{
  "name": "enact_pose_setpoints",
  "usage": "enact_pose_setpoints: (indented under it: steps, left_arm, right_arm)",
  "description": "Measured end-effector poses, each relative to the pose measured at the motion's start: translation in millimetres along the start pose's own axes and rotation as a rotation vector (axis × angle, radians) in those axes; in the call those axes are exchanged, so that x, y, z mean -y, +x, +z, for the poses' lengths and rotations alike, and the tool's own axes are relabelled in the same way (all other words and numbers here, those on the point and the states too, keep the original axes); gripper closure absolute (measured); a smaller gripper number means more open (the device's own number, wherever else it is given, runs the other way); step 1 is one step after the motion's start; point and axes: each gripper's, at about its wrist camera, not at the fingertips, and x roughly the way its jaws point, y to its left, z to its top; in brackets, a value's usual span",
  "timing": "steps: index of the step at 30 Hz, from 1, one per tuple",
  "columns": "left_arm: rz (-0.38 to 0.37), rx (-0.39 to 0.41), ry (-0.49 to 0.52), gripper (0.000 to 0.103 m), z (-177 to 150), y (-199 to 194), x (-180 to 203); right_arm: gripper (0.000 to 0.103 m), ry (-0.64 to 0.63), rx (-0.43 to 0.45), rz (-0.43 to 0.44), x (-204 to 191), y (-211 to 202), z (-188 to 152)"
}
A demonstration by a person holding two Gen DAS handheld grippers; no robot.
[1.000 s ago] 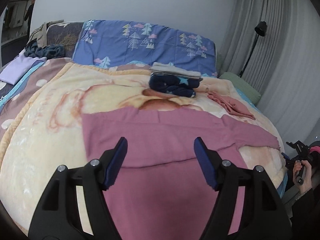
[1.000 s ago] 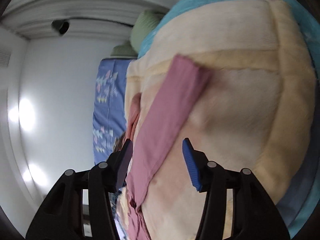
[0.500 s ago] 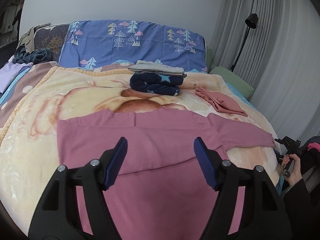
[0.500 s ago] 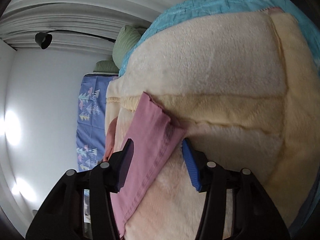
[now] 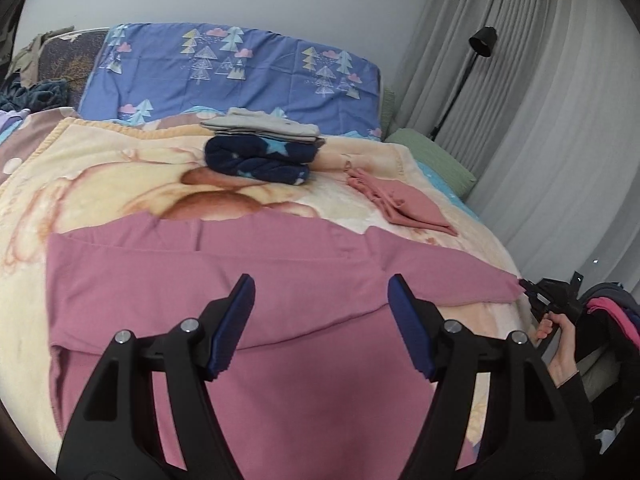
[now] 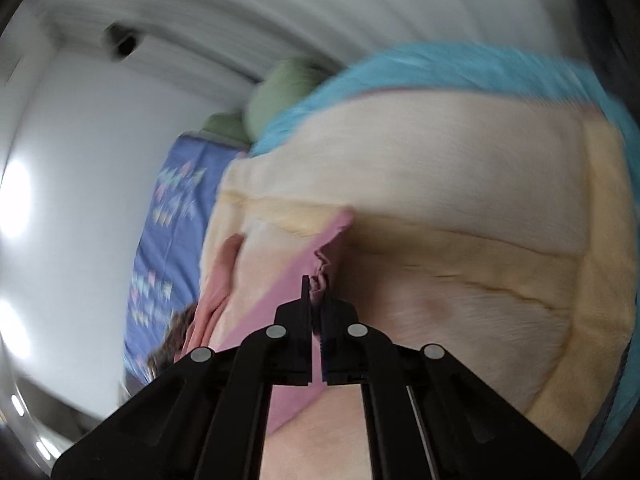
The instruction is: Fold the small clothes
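I'm working in a home bedroom: a bed (image 5: 100, 184) under a cream fleece blanket (image 5: 80, 200), a blue tree-print pillow (image 5: 240, 68) at its head edge, grey curtains (image 5: 540, 120) and a black floor lamp (image 5: 460, 80) beside its right edge.

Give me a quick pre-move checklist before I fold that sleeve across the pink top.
1. Right gripper shut on the sleeve cuff: ok, fabric is bunched between the fingers.
2. Left gripper free: ok, open and hovering over the pink top, holding nothing.
3. Body of the top lying flat on the blanket: ok, only shallow creases.
4. Folding path free of other clothes: ok, the folded stack and the salmon garment lie farther up the bed.
5. Depth of the grip on the cuff: cannot tell, the right wrist view is blurred.
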Motion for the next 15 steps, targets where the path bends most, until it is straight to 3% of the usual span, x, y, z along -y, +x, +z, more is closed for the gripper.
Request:
enact_pose_setpoints:
  steps: [4, 9, 12, 15]
  left_arm:
    - [-0.094, -0.019, -0.030, 0.033, 3.0, 8.1, 11.6]
    - [-0.215, -0.057, -0.079, 0.026, 1.3, 24.0, 20.2]
    - [-0.282, -0.142, -0.154, 0.023, -1.6, 46.3, 12.9]
    - [-0.304, -0.206, -0.267, 0.023, -9.8, 67.9, -7.4]
  right_arm:
    - [0.101, -0.225, -0.018, 0.068, -67.6, -7.4, -29.4]
    - [0.101, -0.471, -0.117, 0.197, -147.4, -7.6, -109.5]
    - [0.101, -0.547, -0.201, 0.257, -177.6, 0.1, -163.9]
    - [0.101, -0.572, -0.311, 0.299, -194.9, 13.0, -212.3]
